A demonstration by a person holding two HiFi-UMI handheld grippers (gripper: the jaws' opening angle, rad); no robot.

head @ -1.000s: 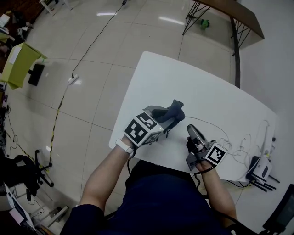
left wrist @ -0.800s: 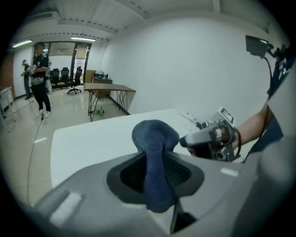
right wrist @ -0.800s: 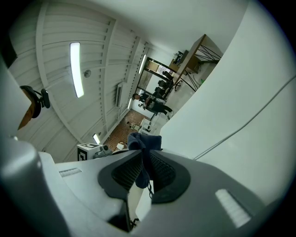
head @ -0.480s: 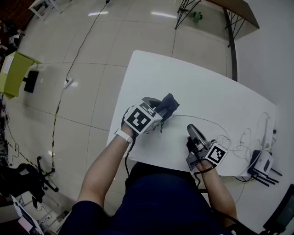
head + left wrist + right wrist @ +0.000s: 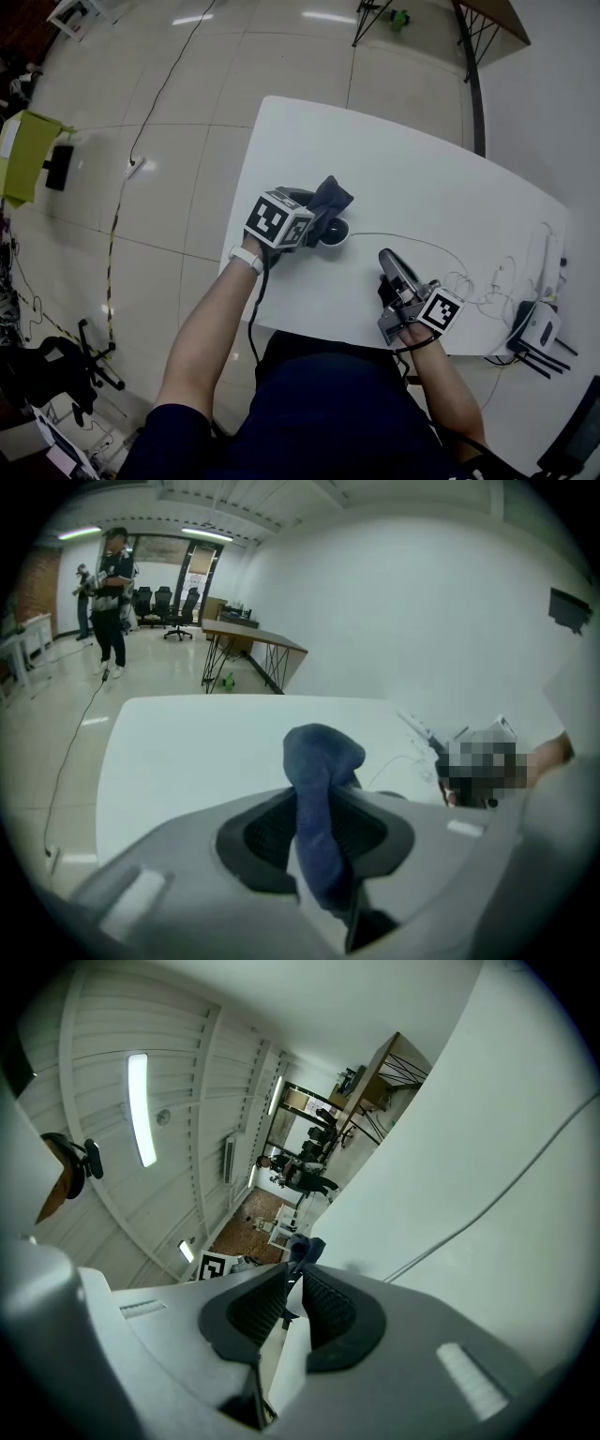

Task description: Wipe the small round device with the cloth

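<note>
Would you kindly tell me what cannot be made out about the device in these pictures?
- Head view: the cloth and left gripper cover most of the small round device; whether cloth touches it is unclear.
- Left gripper view: the cloth and the gripper's body hide nearly all of it.
- Right gripper view: too small and far, behind the jaw tips.

Two grippers, left gripper (image 5: 317, 223) and right gripper (image 5: 387, 262); one cloth (image 5: 331, 198) in the left jaws; one small round device (image 5: 337, 237) just beside them; one white table (image 5: 403, 183).
</note>
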